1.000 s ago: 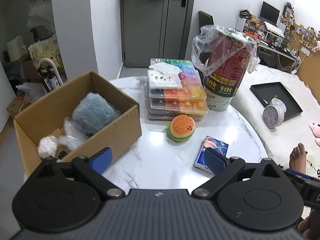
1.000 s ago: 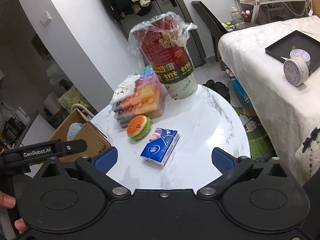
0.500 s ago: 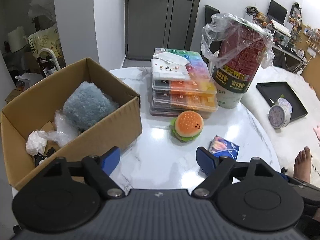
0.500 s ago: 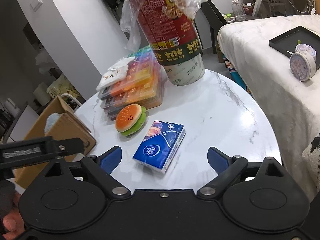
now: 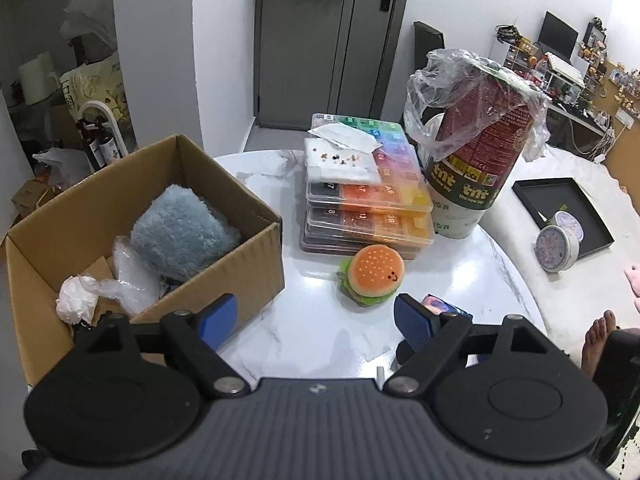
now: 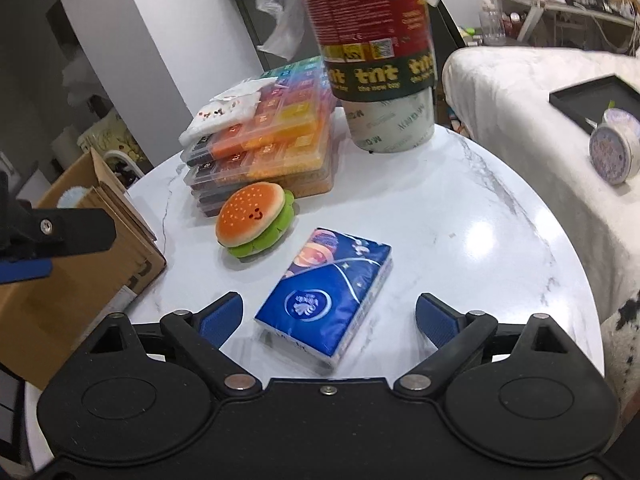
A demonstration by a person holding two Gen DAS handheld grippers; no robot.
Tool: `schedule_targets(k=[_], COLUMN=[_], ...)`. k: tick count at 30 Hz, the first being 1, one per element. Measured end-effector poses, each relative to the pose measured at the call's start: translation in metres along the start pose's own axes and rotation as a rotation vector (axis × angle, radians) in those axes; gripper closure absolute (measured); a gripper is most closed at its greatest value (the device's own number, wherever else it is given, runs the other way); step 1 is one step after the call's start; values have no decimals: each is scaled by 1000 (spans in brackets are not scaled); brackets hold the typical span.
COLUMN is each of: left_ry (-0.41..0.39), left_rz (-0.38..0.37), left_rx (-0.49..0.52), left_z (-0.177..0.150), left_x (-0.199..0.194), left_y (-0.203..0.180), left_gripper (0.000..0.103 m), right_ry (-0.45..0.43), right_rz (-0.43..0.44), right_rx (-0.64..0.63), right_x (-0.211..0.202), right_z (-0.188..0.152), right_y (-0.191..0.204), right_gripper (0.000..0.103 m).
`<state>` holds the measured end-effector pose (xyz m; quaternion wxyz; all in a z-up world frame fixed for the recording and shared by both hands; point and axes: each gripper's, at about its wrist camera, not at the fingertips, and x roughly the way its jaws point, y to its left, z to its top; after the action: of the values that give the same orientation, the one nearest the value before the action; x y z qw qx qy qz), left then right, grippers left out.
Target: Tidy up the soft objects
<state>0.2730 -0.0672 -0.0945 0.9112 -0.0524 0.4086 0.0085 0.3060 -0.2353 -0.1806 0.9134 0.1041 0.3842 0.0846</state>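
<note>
1. Soft objects are spread over a round white marble surface (image 6: 500, 232) and an open brown cardboard box (image 5: 256, 256); in the left wrist view the box fills the left of the frame and holds a fluffy grey-blue plush block (image 5: 180, 232) beside crumpled clear plastic and white paper.
2. Left gripper (image 5: 316, 316), at the bottom centre of that view, has its jaws well apart after closing a little, with only bare surface between them.
3. An orange-and-green plush hamburger (image 6: 254, 220) lies at centre left of the right wrist view, just in front of a stack of clear bead organiser cases (image 6: 272, 140).
4. A blue plastic-wrapped tissue pack (image 6: 328, 296) lies flat at lower centre, near the hamburger.
5. Right gripper (image 6: 330, 316) has its jaws spread wide either side of the pack's near end, after narrowing slightly; the pads are clear of it.
6. A tall red paper tub draped in clear plastic (image 6: 376, 48) stands at upper centre right.
</note>
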Motion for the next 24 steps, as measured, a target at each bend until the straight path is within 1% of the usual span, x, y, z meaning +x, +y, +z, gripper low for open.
schedule_targets(k=[4, 6, 9, 11, 13, 21, 23, 24], left_ry=[-3, 0, 7, 9, 8, 13, 8, 7], left_rz=[21, 23, 18, 12, 14, 5, -5, -5], left_rx=[6, 10, 11, 11, 18, 48, 68, 80], left_z=[1, 3, 3, 2, 2, 2, 1, 1], left_x=[2, 5, 8, 10, 14, 29, 32, 34], left_y=[-1, -3, -6, -8, -12, -27, -33, -36], left_gripper=[18, 18, 18, 19, 19, 20, 22, 26], right_ry=[-9, -11, -11, -5, -2, -5, -6, -7], right_rz=[-48, -83, -104, -100, -92, -86, -86, -86], right_rx=[-39, -70, -82, -76, -53, -3, 14, 22], right_x=[4, 5, 2, -2, -5, -13, -15, -16], right_z=[-1, -3, -2, -1, 0, -2, -2, -1], right_y=[8, 13, 12, 8, 2, -19, -25, -28], right_gripper=[9, 14, 29, 43, 49, 50, 50, 50])
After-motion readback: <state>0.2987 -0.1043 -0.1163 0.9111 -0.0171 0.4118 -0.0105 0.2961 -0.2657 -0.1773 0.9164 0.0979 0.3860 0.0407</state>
